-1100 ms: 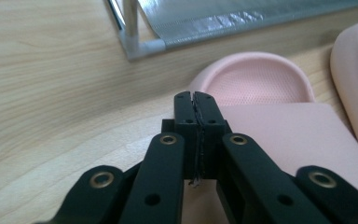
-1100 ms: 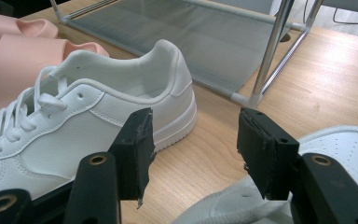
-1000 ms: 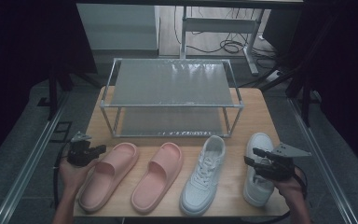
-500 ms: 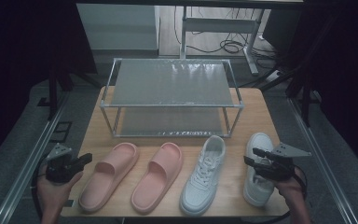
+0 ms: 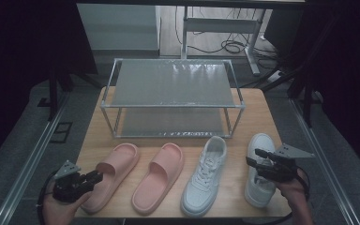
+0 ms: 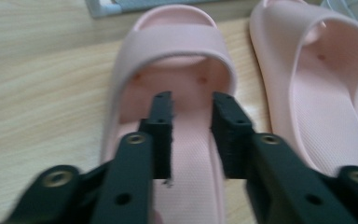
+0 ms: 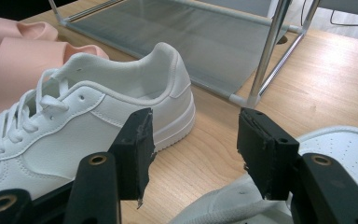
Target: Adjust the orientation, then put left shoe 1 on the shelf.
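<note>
Two pink slippers lie side by side on the wooden table, the left one [image 5: 117,168] [image 6: 177,60] and the right one [image 5: 161,176] [image 6: 326,93]. My left gripper [image 5: 93,177] [image 6: 191,107] hovers at the left slipper's heel end, aimed along its footbed. Its jaws have just been opening and stand partly open with nothing pressed between them. Right of the slippers lie two white sneakers, one [image 5: 205,176] [image 7: 74,126] and another [image 5: 260,140] [image 7: 345,144]. My right gripper [image 5: 252,159] [image 7: 196,126] hangs open above the right sneaker, holding nothing.
A two-shelf metal rack [image 5: 173,84] [image 7: 265,51] stands at the back of the table [image 5: 267,117], both shelves bare. Dark floor and rails run along both sides. The table's near edge lies just under both hands.
My left gripper has drawn back from beside the left slipper's strap toward the near left corner, and its jaws have opened. The right gripper has not moved.
</note>
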Demonstrator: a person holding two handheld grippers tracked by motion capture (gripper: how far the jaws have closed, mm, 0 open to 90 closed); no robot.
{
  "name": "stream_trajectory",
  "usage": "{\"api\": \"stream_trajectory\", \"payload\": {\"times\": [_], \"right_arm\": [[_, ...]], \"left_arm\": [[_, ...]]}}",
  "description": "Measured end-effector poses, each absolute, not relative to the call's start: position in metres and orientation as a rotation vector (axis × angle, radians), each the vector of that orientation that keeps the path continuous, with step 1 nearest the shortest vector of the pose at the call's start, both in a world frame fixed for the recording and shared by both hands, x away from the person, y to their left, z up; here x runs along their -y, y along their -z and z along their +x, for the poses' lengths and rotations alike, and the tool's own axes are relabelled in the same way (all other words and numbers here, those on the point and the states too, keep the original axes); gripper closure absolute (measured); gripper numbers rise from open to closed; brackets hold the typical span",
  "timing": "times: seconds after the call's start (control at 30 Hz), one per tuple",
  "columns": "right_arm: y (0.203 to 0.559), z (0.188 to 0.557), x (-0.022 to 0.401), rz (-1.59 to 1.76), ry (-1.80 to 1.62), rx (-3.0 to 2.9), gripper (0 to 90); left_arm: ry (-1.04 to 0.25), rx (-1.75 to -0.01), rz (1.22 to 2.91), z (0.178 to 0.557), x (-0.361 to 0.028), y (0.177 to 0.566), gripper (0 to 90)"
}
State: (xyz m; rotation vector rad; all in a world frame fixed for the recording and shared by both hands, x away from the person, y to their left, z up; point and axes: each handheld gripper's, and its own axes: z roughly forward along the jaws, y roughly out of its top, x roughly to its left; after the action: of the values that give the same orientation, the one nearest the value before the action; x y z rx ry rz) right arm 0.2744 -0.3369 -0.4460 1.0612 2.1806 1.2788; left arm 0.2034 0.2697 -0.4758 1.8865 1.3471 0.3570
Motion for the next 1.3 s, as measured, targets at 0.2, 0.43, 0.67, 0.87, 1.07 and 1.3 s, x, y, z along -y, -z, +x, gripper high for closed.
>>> {"api": "stream_trajectory", "payload": {"times": [0.2, 0.43, 0.67, 0.87, 1.07, 1.3], "right_arm": [[0.445, 0.274, 0.337, 1.059, -1.278, -2.177, 46.5], [0.445, 0.273, 0.337, 1.055, -1.271, -2.187, 46.4], [0.445, 0.273, 0.337, 1.053, -1.274, -2.185, 46.4], [0.445, 0.273, 0.336, 1.053, -1.273, -2.187, 46.4], [0.444, 0.272, 0.336, 1.051, -1.276, -2.184, 46.3], [0.445, 0.273, 0.337, 1.053, -1.273, -2.187, 46.3]], "left_arm": [[-0.351, -1.356, 1.918, 0.204, -0.256, 0.485, 51.8], [-0.336, -1.357, 1.96, 0.212, -0.242, 0.497, 51.7], [-0.341, -1.371, 1.971, 0.219, -0.237, 0.504, 54.1], [-0.343, -1.358, 2.004, 0.227, -0.23, 0.507, 64.9], [-0.353, -1.35, 2.023, 0.229, -0.226, 0.508, 71.8], [-0.385, -1.337, 2.067, 0.237, -0.216, 0.507, 75.2]]}}
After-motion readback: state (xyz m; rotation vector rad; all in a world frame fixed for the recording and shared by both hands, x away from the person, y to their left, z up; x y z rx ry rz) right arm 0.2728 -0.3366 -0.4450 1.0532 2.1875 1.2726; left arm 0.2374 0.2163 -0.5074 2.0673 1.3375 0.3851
